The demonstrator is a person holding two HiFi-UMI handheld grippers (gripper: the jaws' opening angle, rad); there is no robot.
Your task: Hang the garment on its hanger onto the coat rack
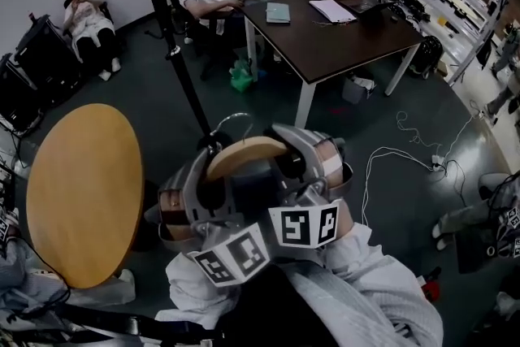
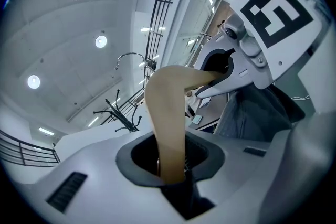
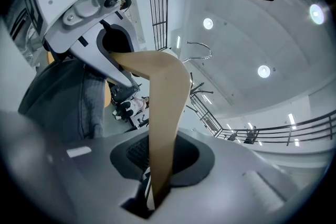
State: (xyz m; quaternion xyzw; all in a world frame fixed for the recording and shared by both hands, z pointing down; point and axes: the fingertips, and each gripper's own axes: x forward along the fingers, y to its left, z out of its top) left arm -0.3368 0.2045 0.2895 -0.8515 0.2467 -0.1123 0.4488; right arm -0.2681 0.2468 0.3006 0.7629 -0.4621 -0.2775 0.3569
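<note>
Head view: left gripper (image 1: 199,193) and right gripper (image 1: 315,168) sat side by side low in the middle, each clamped on one end of the wooden hanger (image 1: 244,152); the hanger's wire hook (image 1: 233,123) stood up between them, free of everything; dark grey garment (image 1: 280,309) hung below the hanger, close to the person; coat rack (image 1: 180,65) stood just ahead, its curved arms up at the top left, hook not yet on any of them; round table (image 1: 81,191) at left, desk (image 1: 333,32) with seated people further back.

Left gripper view: jaws closed on the hanger's wooden arm, which ran up from between them and bent across to the right gripper; grey cloth beside it at right; rack small in the background.

Right gripper view: same picture mirrored; jaws pinching the other wooden arm, grey cloth at left, wire hook above the bend.

Step, as a judgement: the approach to the rack, hanging not done; next move called for lifting both ends together, keeping the hanger level, bringing the hook over a rack arm and lowering it on before either grip let go.
</note>
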